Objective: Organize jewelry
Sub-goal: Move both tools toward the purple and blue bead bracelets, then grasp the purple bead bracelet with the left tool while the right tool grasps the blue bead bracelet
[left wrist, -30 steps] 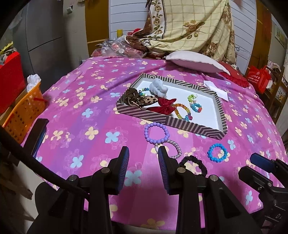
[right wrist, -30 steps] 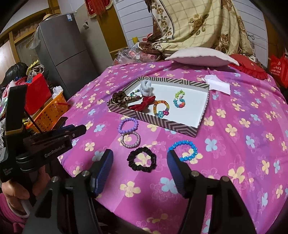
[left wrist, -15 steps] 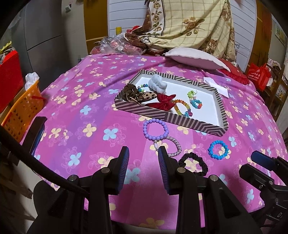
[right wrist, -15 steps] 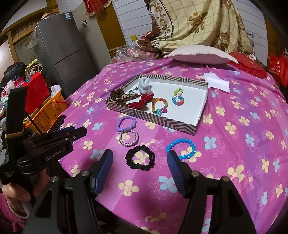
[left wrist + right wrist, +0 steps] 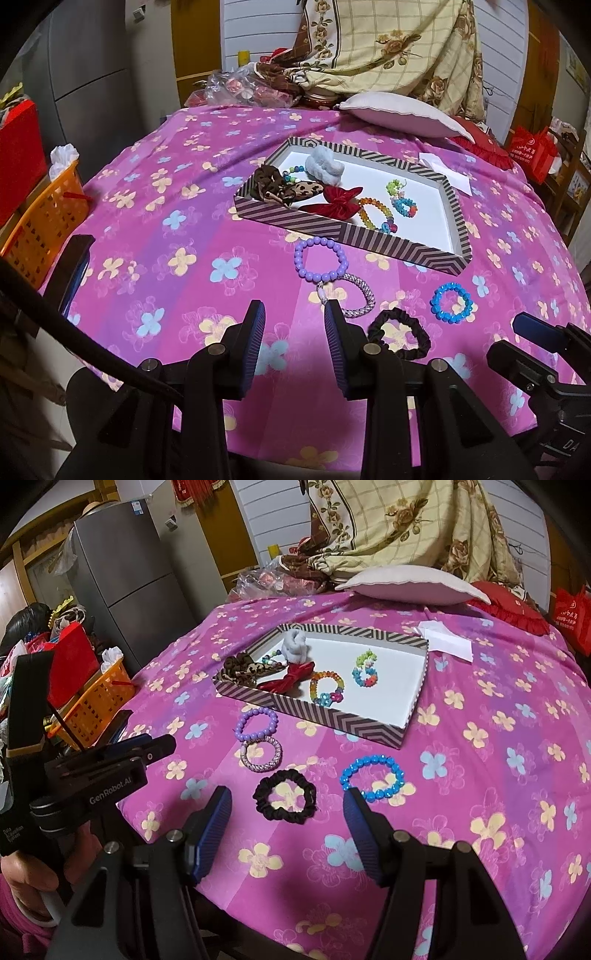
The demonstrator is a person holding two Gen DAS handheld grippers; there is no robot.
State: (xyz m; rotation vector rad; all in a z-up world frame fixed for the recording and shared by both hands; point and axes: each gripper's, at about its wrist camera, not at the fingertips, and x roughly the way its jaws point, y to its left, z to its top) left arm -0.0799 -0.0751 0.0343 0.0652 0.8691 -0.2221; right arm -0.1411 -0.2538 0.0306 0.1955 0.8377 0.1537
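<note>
A striped tray [image 5: 402,243] [image 5: 325,714] on the pink flowered cloth holds scrunchies, a red bow [image 5: 334,201] and bead bracelets. In front of it lie a purple bead bracelet [image 5: 320,258] [image 5: 256,723], a silver bracelet [image 5: 360,295] [image 5: 260,754], a black scrunchie [image 5: 400,334] [image 5: 284,795] and a blue bracelet [image 5: 451,302] [image 5: 372,778]. My left gripper [image 5: 294,317] is open and empty, just short of the purple and silver bracelets. My right gripper [image 5: 287,805] is open and empty, its jaws either side of the black scrunchie, above it.
An orange basket [image 5: 40,229] [image 5: 96,701] stands off the table's left edge. A pink pillow [image 5: 399,112], a white paper [image 5: 447,642] and a heap of cloth lie behind the tray. A grey fridge [image 5: 122,579] stands at the left.
Both grippers have moved slightly forward and down toward the loose bracelets; the objects sit a little lower and nearer in both views. Nothing was grasped.
</note>
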